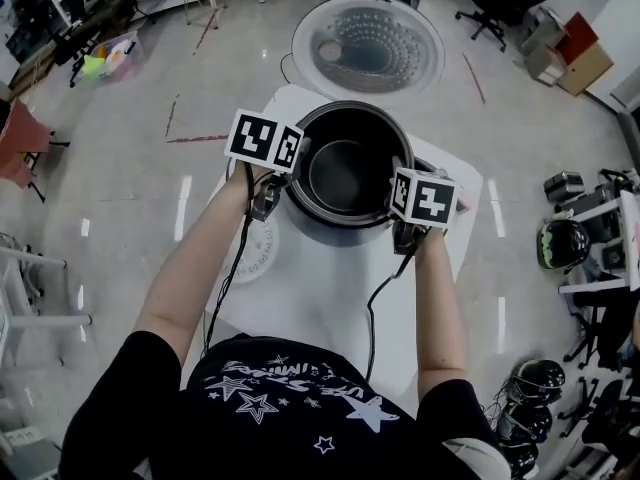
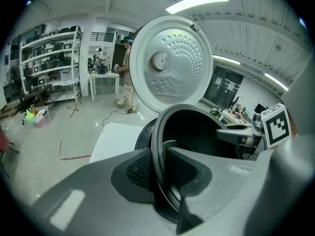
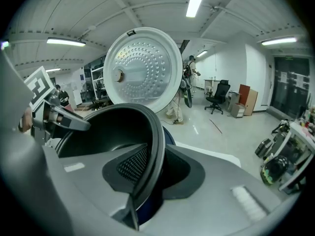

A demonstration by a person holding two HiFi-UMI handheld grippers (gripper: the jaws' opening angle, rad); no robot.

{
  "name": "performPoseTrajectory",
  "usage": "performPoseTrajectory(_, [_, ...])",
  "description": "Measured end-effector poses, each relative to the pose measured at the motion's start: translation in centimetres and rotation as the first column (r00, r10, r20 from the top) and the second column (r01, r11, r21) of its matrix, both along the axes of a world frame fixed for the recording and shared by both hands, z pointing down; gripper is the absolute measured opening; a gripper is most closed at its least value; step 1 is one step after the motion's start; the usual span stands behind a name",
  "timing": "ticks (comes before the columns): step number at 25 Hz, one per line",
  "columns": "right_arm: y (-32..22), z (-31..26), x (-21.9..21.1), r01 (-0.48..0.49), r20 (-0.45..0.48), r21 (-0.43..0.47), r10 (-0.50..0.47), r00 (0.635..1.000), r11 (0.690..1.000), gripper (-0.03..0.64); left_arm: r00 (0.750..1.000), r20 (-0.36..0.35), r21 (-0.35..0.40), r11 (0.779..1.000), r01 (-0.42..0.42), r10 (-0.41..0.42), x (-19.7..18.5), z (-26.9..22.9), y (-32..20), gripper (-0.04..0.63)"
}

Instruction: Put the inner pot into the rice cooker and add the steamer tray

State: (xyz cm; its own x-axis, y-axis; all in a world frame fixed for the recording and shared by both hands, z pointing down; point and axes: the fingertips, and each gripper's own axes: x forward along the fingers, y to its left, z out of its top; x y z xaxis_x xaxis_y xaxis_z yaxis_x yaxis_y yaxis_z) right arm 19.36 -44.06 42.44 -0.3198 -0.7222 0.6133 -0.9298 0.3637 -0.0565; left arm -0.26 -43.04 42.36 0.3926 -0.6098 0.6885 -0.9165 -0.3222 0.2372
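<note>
The dark inner pot (image 1: pixel 345 173) sits low inside the rice cooker body (image 1: pixel 335 232), whose round lid (image 1: pixel 368 46) stands open behind it. My left gripper (image 1: pixel 288 183) grips the pot's left rim. In the left gripper view the rim (image 2: pixel 158 151) is pinched between the pads of that gripper (image 2: pixel 160 173). My right gripper (image 1: pixel 398 206) is at the right rim. In the right gripper view the rim (image 3: pixel 156 146) runs between the jaws of that gripper (image 3: pixel 152 168), leaning on the inner pad with a dark gap on the outer side. A white round perforated piece (image 1: pixel 262 253), perhaps the steamer tray, lies under the left forearm.
The cooker stands on a small white table (image 1: pixel 330 308) on a glossy floor. Cables run from both grippers toward the person. Helmets and racks (image 1: pixel 565 243) are at the right, office chairs (image 1: pixel 505 3) at the far right, and shelves (image 2: pixel 49 63) at the left.
</note>
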Motion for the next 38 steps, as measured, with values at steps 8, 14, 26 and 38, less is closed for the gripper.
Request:
performPoseTrajectory(8, [-0.3,0.9,0.6,0.045,-0.031,-0.007,-0.045,0.998,0.999,0.139,0.995,0.094,-0.002,1.0,-0.017,0.017,0.8,0.9,-1.3,0.078])
performPoseTrajectory(14, [-0.3,1.2,-0.8,0.075,-0.056,0.029,-0.073,0.996,0.997,0.212,0.992,0.127,0.037,0.999,-0.005,0.0,0.2,0.7,-1.6,0.081])
performPoseTrajectory(26, [1.1,-0.6,-0.5,0.086,0.001,0.071,-0.087,0.996,0.994,0.325,0.991,0.129,0.148,0.988,-0.053,0.034,1.0,-1.2,-0.4,0.318])
performPoseTrajectory(38, [7.5,-5.1,-5.8,0.08,0.03,0.189,-0.087,0.996,0.979,0.307,0.995,0.099,0.3,0.954,-0.006,-0.025,-6.3,-4.0,6.2,0.311])
